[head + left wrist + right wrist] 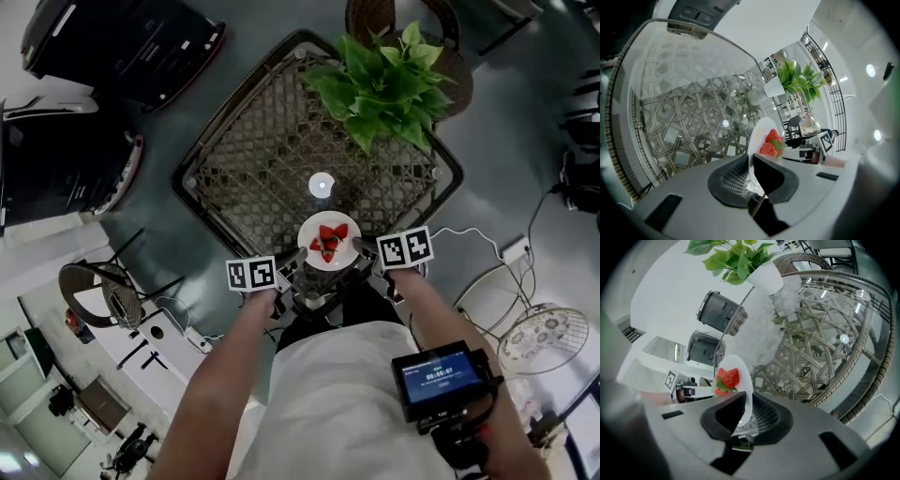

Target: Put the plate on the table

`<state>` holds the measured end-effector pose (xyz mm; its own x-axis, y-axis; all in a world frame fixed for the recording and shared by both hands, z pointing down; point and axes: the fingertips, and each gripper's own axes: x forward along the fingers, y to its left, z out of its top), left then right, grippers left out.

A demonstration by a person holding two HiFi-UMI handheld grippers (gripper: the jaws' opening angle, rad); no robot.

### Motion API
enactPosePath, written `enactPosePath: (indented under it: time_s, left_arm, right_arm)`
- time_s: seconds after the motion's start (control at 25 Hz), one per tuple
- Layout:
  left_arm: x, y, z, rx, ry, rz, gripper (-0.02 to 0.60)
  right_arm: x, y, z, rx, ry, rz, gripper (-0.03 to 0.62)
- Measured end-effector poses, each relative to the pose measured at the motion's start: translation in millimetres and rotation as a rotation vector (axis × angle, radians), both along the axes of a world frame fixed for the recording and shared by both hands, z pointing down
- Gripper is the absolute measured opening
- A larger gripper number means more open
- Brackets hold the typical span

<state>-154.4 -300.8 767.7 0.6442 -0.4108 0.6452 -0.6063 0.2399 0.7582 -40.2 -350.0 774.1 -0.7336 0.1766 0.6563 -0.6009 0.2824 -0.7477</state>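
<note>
Left gripper (751,159) and right gripper (747,401) pinch opposite rims of a round white plate (314,230) of red strawberries (328,242) at the near edge of the glass-topped wicker table (253,159); uneven lowering could spill fruit.

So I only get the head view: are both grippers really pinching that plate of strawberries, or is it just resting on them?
Observer: Pinching. The left gripper view shows the left gripper with its jaws closed on the rim of the plate.
Operator: And the other one?
Observer: Its own view shows the right gripper clamped on the rim too.
Operator: What is the plant standing in? I can't see under it.
Observer: A white pot, on the glass-topped table.
</note>
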Motion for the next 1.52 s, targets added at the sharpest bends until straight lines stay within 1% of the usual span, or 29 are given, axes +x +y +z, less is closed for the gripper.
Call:
enactPosePath:
  time_s: [0.28, 0.64, 0.84, 0.92, 1.04, 1.32, 1.52]
  left_arm:
    - [2, -39, 10, -0.009, -0.038, 0.018, 0.017]
    - [-6, -63, 25, -0.05, -0.127, 0.002, 0.025]
    - [-4, -64, 28, -0.054, -0.125, 0.008, 0.026]
    - [-10, -66, 28, -0.052, -0.133, 0.01, 0.026]
    - [-15, -69, 28, -0.05, -0.14, 0.003, 0.025]
    - [-7, -69, 33, -0.051, -0.121, 0.001, 0.026]
    - [-9, -72, 34, -0.066, -0.156, 0.009, 0.028]
  right_arm:
    - [3, -38, 9, 0.044, 0.032, 0.043, 0.038]
    - [-5, -61, 19, 0.11, 0.071, 0.066, 0.038]
    - [-2, -64, 20, 0.126, 0.091, 0.073, 0.038]
    - [-8, -66, 21, 0.131, 0.089, 0.075, 0.038]
    - [-13, -69, 23, 0.137, 0.085, 0.069, 0.04]
    - [-6, -68, 27, 0.169, 0.113, 0.044, 0.041]
    - [-10, -70, 25, 0.238, 0.145, -0.016, 0.052]
